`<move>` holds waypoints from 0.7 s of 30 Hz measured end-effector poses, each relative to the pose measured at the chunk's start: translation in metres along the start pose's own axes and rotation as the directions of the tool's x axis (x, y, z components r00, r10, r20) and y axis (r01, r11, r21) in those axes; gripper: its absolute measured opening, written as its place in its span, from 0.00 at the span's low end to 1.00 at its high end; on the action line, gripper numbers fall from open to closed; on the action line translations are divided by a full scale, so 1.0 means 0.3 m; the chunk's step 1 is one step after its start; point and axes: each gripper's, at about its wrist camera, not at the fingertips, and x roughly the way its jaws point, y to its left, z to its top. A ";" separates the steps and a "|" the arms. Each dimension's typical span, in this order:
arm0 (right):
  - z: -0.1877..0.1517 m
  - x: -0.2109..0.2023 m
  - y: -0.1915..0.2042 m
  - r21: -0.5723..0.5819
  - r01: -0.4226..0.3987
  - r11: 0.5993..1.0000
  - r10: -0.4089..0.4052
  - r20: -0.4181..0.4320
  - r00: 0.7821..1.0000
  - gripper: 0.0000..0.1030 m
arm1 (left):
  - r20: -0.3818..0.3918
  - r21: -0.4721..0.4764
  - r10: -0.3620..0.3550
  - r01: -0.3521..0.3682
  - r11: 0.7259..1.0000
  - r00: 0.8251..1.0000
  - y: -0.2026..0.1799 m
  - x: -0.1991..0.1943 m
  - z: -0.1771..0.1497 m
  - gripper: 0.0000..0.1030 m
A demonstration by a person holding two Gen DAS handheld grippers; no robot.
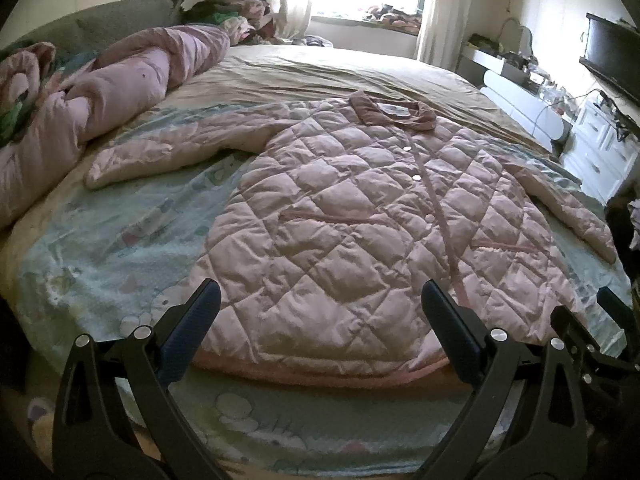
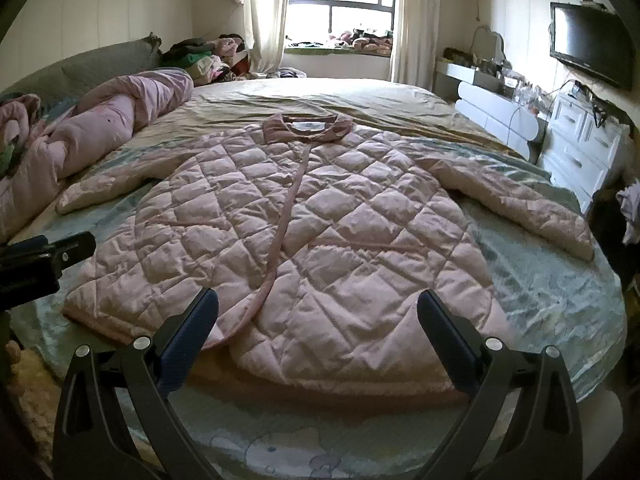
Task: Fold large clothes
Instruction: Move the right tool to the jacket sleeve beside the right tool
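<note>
A pink quilted coat (image 2: 296, 232) lay flat on the pale-blue patterned bedspread (image 2: 532, 280) in a curtained bedroom. The left gripper (image 1: 320, 304) and right gripper (image 2: 318, 312) were spread wide, holding nothing.

The left gripper (image 1: 320, 312) is held level and pointed forward, its jaws spread wide with nothing between them, the dark ribbed pads (image 1: 192, 332) facing each other across the gap. The right gripper (image 2: 318, 320) has the same pose, jaws wide apart and empty, its pads (image 2: 448, 344) tilted inward at the tips. The two are side by side and near each other: the right one's tip shows at the right edge of the left wrist view, and the left one's black tip juts in at the left edge of the right wrist view.
</note>
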 end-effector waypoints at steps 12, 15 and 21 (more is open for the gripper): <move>0.100 0.113 -0.075 0.011 0.050 0.999 -0.050 -0.023 0.998 0.96 | 0.019 0.025 0.002 -0.002 1.000 1.000 -0.085 0.097 0.124 0.91; 0.126 0.141 -0.105 0.019 0.073 0.997 -0.072 -0.019 0.997 0.96 | 0.007 0.044 -0.006 0.005 0.999 1.000 -0.123 0.130 0.148 0.91; 0.183 0.199 -0.173 0.045 0.111 0.993 -0.111 -0.016 0.994 0.96 | 0.010 0.080 -0.037 0.036 0.996 0.999 -0.196 0.184 0.217 0.91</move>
